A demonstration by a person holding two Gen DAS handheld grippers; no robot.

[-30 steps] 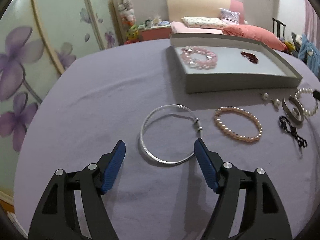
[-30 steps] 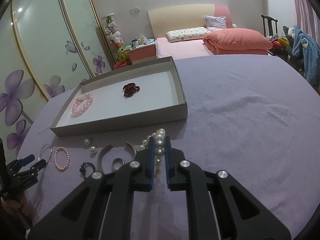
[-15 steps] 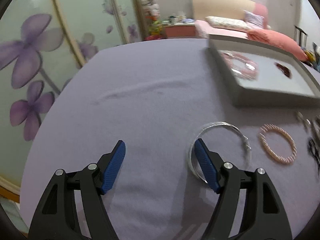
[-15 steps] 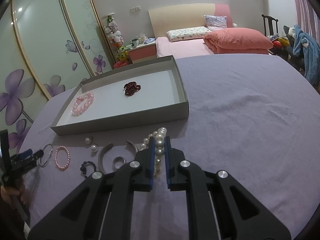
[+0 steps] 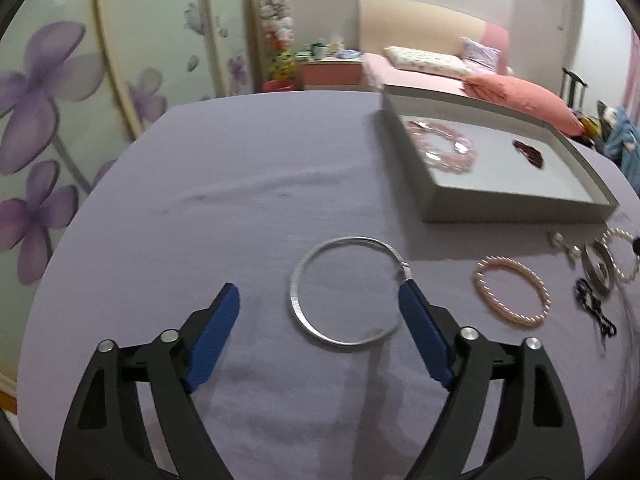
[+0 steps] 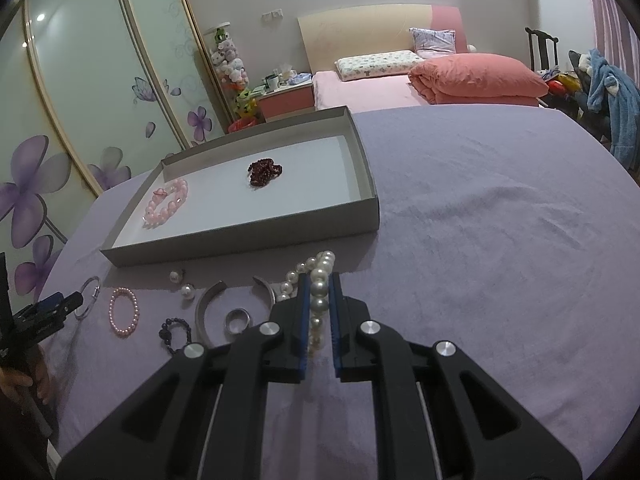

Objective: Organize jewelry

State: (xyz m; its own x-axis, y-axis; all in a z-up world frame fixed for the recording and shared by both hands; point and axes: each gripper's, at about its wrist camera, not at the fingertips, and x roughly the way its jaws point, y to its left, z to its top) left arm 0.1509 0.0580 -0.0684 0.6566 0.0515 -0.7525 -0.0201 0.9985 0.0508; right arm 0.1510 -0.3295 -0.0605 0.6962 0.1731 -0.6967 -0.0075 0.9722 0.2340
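Note:
A thin silver bangle lies flat on the purple cloth. My left gripper hovers just before it, jaws opening wide. Its right fingertip overlaps the bangle's clasp side in the view, and no pad presses on it. From the right wrist the same gripper shows at the far left beside the bangle. My right gripper is shut on a white pearl bracelet that rests on the cloth. The grey tray holds a pink bead bracelet and a dark red bead strand.
In front of the tray lie a peach pearl bracelet, a black bead piece, a silver cuff, a ring and two pearl earrings. A bed and wardrobe doors stand behind the table.
The left view swung left, then back, so the silver bangle sits between the fingers again. The left jaws stand wider. The right gripper keeps still on the pearls.

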